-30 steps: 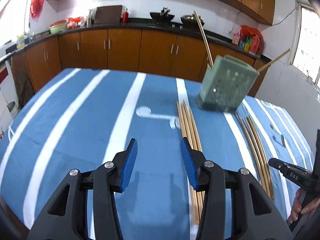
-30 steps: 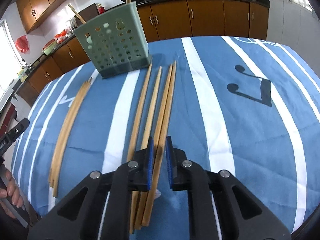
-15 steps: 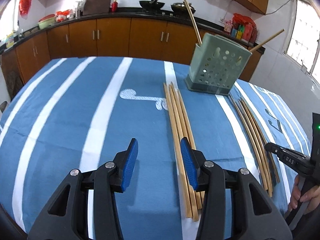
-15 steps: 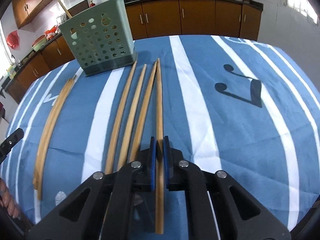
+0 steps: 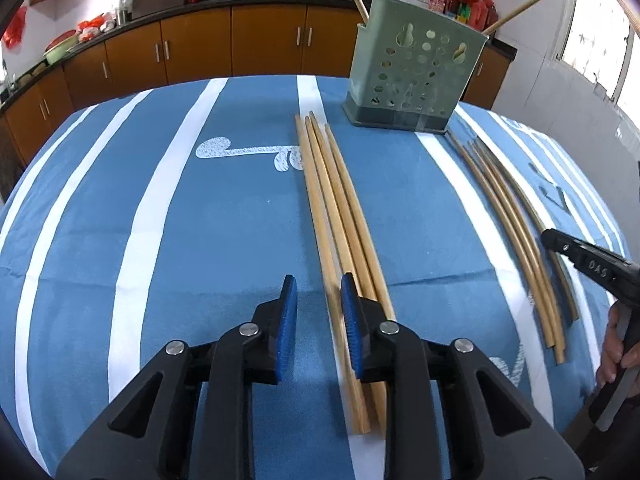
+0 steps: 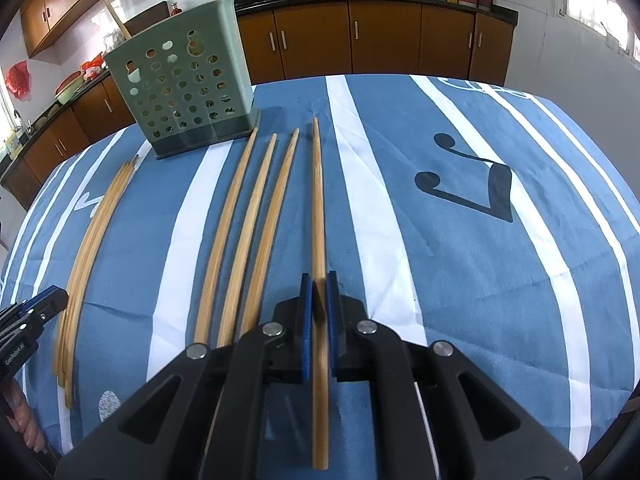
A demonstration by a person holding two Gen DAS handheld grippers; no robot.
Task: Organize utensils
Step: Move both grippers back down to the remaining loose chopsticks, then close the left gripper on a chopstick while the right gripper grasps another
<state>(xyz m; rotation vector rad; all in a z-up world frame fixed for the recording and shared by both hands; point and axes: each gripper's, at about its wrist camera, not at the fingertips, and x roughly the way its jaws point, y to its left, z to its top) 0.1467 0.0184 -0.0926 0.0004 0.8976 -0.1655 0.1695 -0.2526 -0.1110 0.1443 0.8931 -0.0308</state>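
Tablecloth (image 5: 224, 220), blue-and-white striped; brown cabinets (image 5: 264, 46) behind

We see our left gripper (image 5: 318, 312) tilted downward, its blue-padded jaws closing with a clear gap between the pads; one chopstick (image 5: 334, 288) lies in that gap, nearer the right-hand pad, and the pads do not press on it. Our right gripper (image 6: 316, 312) also tilts downward, its jaws clamped tight on a single chopstick (image 6: 318, 208) that runs out forward between the pads. In the left wrist view our right hand (image 5: 618, 356) shows at the edge, fingers wrapped around the handle of its gripper.
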